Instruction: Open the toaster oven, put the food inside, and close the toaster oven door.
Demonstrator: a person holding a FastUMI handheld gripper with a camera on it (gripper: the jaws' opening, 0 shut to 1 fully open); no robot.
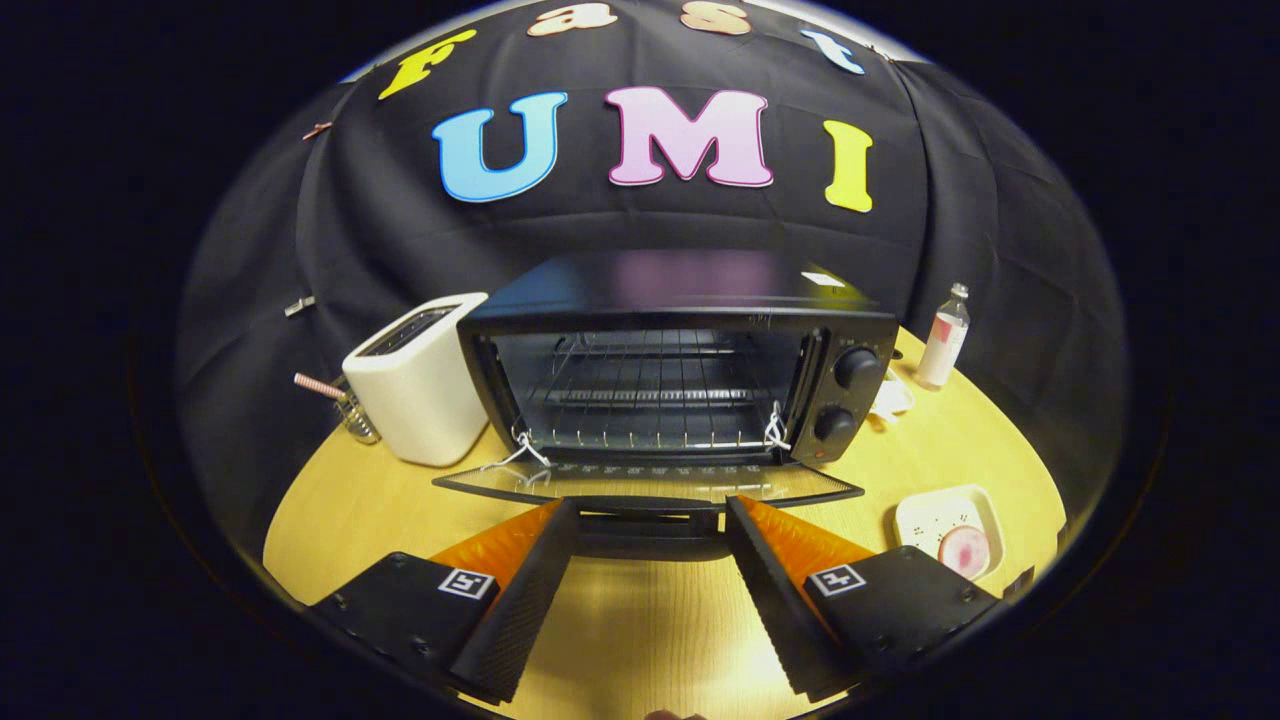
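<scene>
Hand-held gripper (650,515) spread wide, fingertips flanking door handle (650,523).

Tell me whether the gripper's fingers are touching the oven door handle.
Cannot tell. In the gripper view the open gripper straddles the door handle; its fingertips sit right at the handle's ends.

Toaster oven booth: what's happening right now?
The toaster oven sits on the wooden table with its door folded down and the rack inside bare. The hand-held gripper is open, its fingertips either side of the door handle, holding nothing. The food lies on a plate right of the fingers.
</scene>
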